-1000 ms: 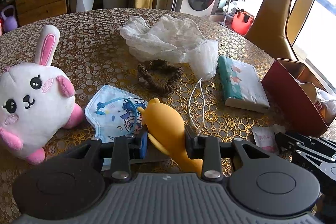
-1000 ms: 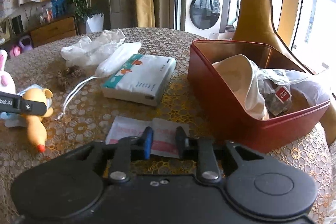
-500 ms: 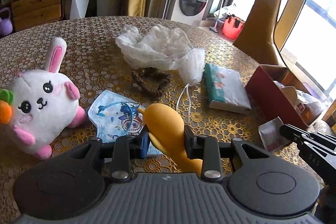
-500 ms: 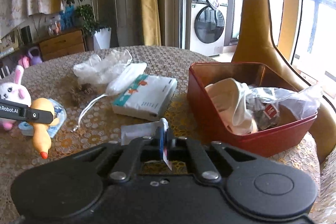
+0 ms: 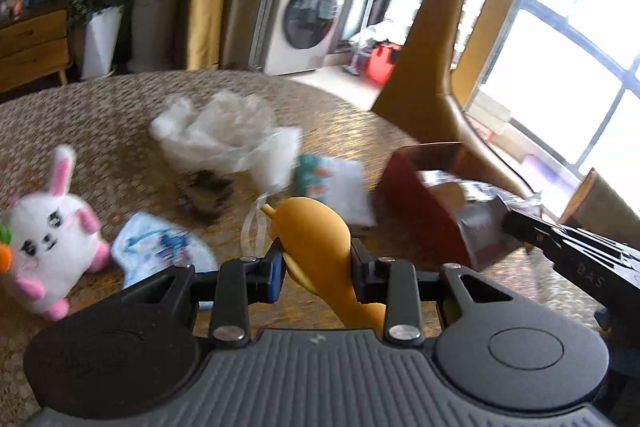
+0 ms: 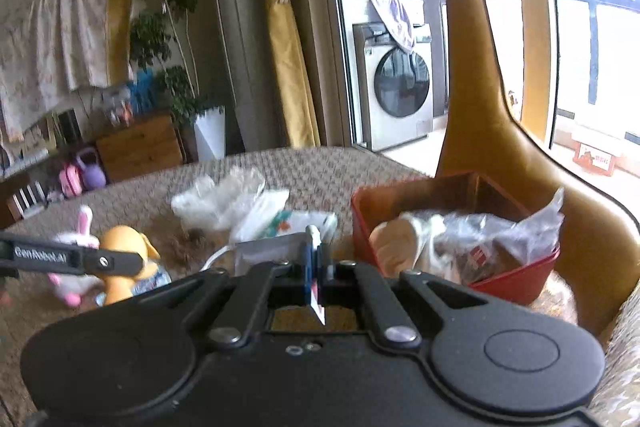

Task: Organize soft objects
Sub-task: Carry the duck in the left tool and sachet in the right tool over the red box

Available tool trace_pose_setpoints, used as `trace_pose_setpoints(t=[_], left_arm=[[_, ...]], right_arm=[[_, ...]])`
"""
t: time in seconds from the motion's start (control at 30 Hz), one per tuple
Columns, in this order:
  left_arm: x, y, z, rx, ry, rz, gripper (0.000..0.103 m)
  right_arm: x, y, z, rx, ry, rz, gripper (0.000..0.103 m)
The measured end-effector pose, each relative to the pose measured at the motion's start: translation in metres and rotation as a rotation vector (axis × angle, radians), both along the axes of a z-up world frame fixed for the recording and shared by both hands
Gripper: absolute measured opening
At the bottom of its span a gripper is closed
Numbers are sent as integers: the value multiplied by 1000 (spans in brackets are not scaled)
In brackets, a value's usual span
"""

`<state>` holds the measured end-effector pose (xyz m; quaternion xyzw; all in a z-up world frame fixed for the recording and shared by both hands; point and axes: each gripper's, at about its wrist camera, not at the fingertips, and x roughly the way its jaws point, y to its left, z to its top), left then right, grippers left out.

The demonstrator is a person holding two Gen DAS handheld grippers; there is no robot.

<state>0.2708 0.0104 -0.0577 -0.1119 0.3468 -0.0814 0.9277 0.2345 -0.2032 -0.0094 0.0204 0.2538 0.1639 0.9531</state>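
Note:
My left gripper (image 5: 316, 265) is shut on a yellow rubber duck toy (image 5: 316, 243) and holds it above the table; the duck also shows in the right wrist view (image 6: 124, 259). My right gripper (image 6: 318, 267) is shut on a flat white and pink sachet (image 6: 276, 247), lifted off the table just left of the red tin box (image 6: 516, 283). In the left wrist view the sachet (image 5: 480, 227) hangs in front of the red box (image 5: 416, 195). The box holds a white cloth (image 6: 400, 235) and a clear plastic bag (image 6: 500, 231).
On the patterned round table (image 5: 100, 115) lie a white bunny plush (image 5: 44, 247), a child's face mask (image 5: 160, 251), a brown scrunchie (image 5: 208, 195), a crumpled white mesh bag (image 5: 224, 135) and a tissue pack (image 5: 332, 187). A tan chair (image 6: 520, 147) stands behind the box.
Both grippers have risen and swung right toward the red box. The right gripper closed on the sachet and lifted it off the table. The left still holds the duck.

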Motion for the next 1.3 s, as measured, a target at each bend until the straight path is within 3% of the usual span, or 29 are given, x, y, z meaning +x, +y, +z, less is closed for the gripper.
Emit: trace_pose_setpoints(t=[0.37, 0.7, 0.97, 1.3], left_arm=[[26, -78, 28, -14, -24, -149, 32], [68, -145, 28, 1, -4, -230, 32], [105, -184, 11, 44, 14, -256, 32], [144, -196, -23, 55, 86, -242, 32]], right_arm=[[15, -47, 25, 14, -53, -90, 2], [51, -98, 23, 47, -19, -188, 2], [84, -114, 2, 43, 25, -231, 2], [107, -123, -36, 49, 111, -242, 2]])
